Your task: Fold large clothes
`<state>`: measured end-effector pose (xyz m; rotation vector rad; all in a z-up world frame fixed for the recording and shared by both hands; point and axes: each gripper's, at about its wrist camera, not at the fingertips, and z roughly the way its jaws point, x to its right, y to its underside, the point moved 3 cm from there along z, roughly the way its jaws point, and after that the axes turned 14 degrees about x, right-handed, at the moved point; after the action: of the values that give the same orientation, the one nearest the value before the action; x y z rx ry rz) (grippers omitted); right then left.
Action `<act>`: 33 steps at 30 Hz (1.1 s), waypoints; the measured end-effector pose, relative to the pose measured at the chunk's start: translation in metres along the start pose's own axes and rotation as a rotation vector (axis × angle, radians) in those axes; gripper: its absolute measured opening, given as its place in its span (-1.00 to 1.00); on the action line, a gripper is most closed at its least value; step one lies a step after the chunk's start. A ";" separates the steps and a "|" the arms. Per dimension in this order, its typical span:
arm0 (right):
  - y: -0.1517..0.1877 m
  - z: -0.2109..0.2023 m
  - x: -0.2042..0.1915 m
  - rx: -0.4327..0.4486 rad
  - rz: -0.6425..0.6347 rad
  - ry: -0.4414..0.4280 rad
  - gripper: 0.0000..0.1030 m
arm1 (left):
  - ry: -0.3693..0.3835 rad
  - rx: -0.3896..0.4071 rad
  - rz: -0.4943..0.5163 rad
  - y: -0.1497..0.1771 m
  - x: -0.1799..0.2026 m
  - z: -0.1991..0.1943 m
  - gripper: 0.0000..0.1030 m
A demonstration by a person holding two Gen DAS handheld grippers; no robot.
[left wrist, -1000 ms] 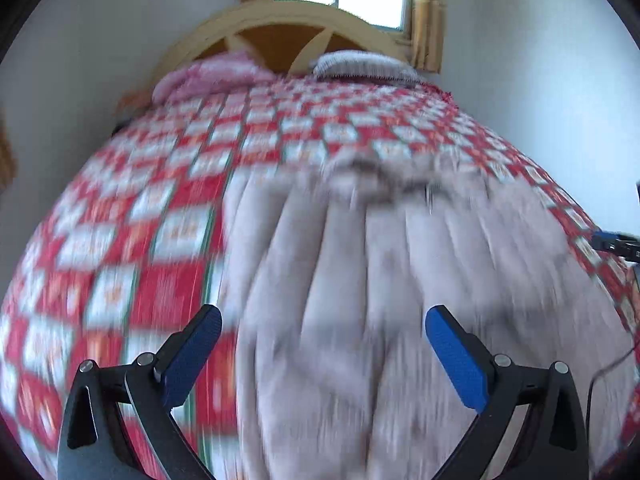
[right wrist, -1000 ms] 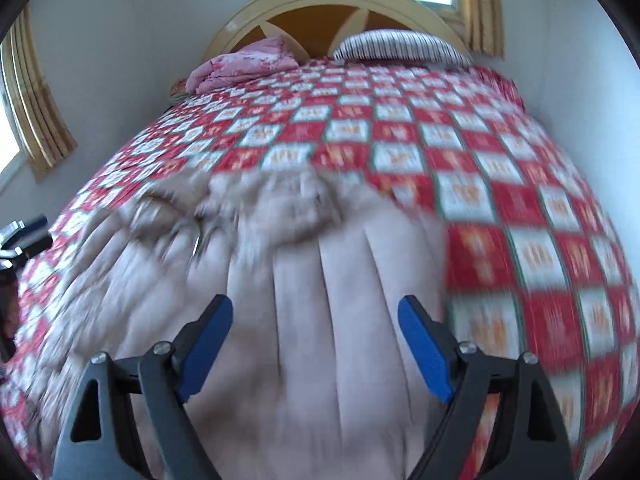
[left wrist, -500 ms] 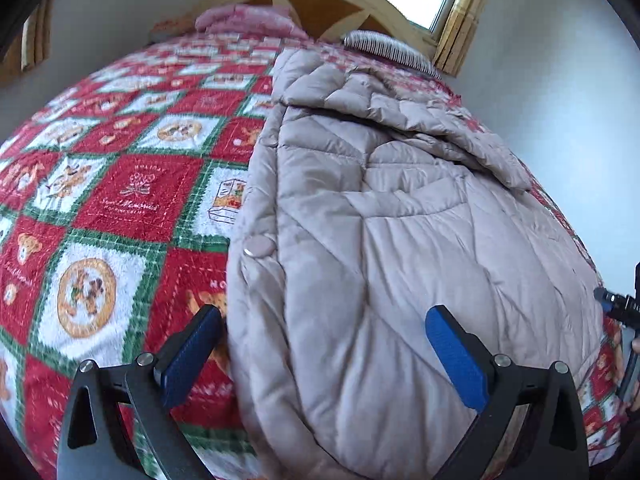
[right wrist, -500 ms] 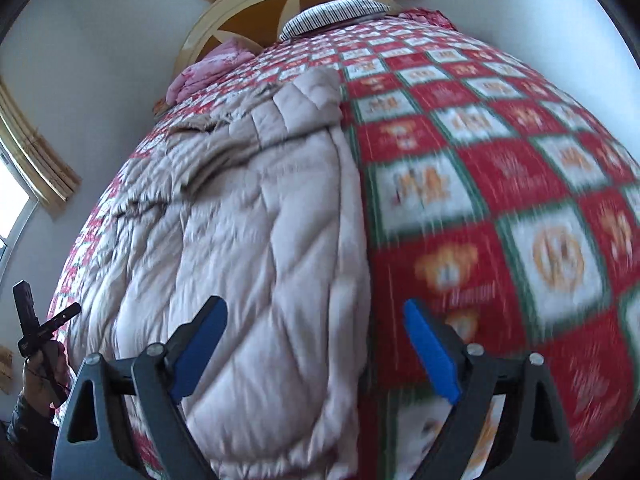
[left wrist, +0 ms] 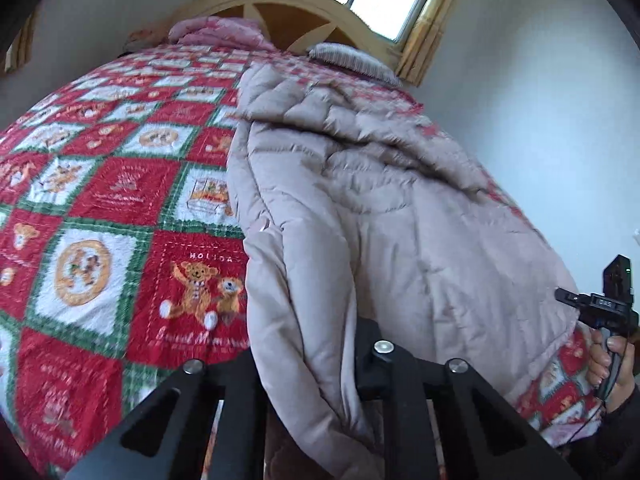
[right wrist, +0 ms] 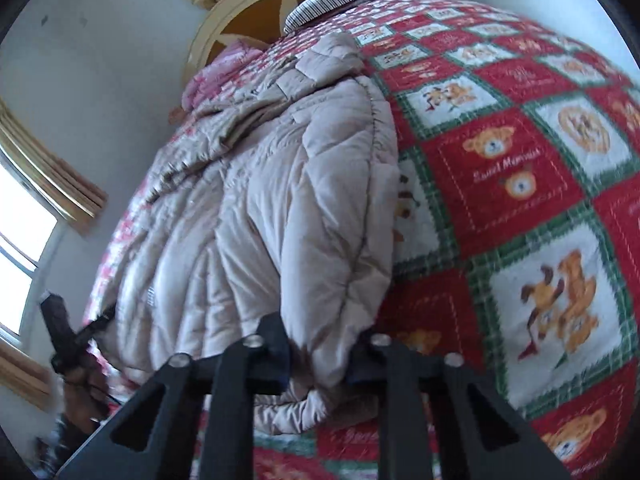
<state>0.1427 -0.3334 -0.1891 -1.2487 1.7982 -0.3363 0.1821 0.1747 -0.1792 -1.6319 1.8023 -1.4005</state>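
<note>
a: where's the puffer coat?

b: spread along the bed on the red teddy-bear quilt, hem at the foot end. the left gripper and right gripper are closing, each with a hem corner bunched between its jaws.

a: how will it handle?

b: probably light, soft and springy, with a slick shell. i'd grip deep at the stitched hem, not on loose padding.
</note>
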 end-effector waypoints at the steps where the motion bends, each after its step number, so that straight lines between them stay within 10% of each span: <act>1: 0.000 -0.005 0.000 0.005 0.012 -0.012 -0.66 | 0.016 0.009 0.000 -0.001 0.003 -0.009 -0.74; 19: -0.021 -0.163 -0.063 0.269 0.001 -0.258 -0.74 | 0.353 0.186 -0.079 -0.063 0.067 -0.151 -0.80; 26: -0.056 -0.187 -0.078 0.376 0.002 -0.309 -0.75 | 0.357 0.166 -0.140 -0.105 0.044 -0.119 -0.79; 33: -0.127 -0.118 -0.079 0.361 0.072 -0.265 -0.76 | 0.331 0.055 -0.225 -0.136 0.006 -0.063 -0.54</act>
<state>0.1350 -0.3539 0.0000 -0.9252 1.4736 -0.4132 0.2084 0.2154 -0.0370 -1.6967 1.7687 -1.9000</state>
